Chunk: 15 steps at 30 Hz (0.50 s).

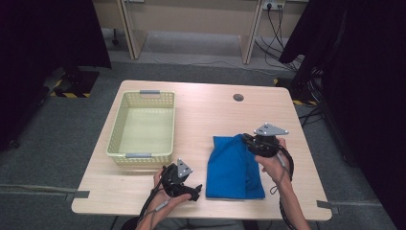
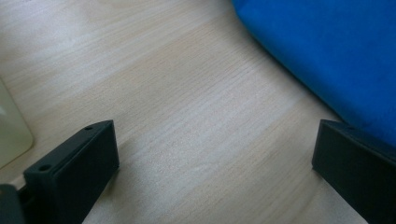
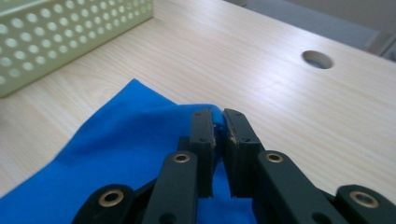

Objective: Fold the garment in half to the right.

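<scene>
Nearest you, your left gripper [image 1: 195, 190] hovers low at table's [image 1: 268, 110] front edge, jaws spread wide over bare wood, just beside blue cloth [image 1: 234, 167]. Cloth lies folded, front right of table. Your right gripper [image 3: 218, 126] sits at cloth's far right corner, jaws pinched together on fold of blue fabric. Farther left, pale perforated basket [image 1: 142, 127] stands empty; cable hole [image 1: 238, 97] beyond.
</scene>
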Tool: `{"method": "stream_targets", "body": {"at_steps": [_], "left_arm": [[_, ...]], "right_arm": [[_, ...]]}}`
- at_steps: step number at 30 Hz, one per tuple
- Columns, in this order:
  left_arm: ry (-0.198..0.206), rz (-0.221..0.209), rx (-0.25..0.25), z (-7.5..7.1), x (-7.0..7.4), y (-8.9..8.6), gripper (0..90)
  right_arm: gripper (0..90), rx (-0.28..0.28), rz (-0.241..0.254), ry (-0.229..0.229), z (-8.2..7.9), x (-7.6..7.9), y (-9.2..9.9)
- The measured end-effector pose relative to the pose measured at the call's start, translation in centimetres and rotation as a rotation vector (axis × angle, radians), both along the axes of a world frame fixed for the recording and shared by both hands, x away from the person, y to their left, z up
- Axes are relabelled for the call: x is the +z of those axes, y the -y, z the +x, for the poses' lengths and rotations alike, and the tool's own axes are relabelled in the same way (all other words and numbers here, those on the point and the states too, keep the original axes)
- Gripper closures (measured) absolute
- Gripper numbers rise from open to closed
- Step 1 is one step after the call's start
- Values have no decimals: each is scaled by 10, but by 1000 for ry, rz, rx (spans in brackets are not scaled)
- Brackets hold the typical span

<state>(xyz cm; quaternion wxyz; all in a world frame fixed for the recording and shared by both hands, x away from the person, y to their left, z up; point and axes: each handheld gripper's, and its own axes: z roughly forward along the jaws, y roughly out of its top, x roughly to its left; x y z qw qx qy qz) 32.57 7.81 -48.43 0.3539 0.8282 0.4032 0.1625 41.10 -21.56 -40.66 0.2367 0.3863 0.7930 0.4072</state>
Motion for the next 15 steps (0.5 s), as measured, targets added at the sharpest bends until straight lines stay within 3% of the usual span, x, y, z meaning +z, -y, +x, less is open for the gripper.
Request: {"method": "stream_targets", "body": {"at_steps": [2,5,7,12,15], "left_arm": [[0,0,0,0,0,0,0],[0,0,0,0,0,0,0],[0,0,0,0,0,0,0],[3,1,2,0,0,0,0],[32,-1,10,-1,1,1,33]], "right_arm": [[828,-24,-42,-2,2,-5,2],[828,-51,-85,-74,14,-29,7],[828,-82,-144,-130,22,-51,13],[824,-89,-121,-148,24,-57,19],[819,-92,-123,-143,24,-57,19]]}}
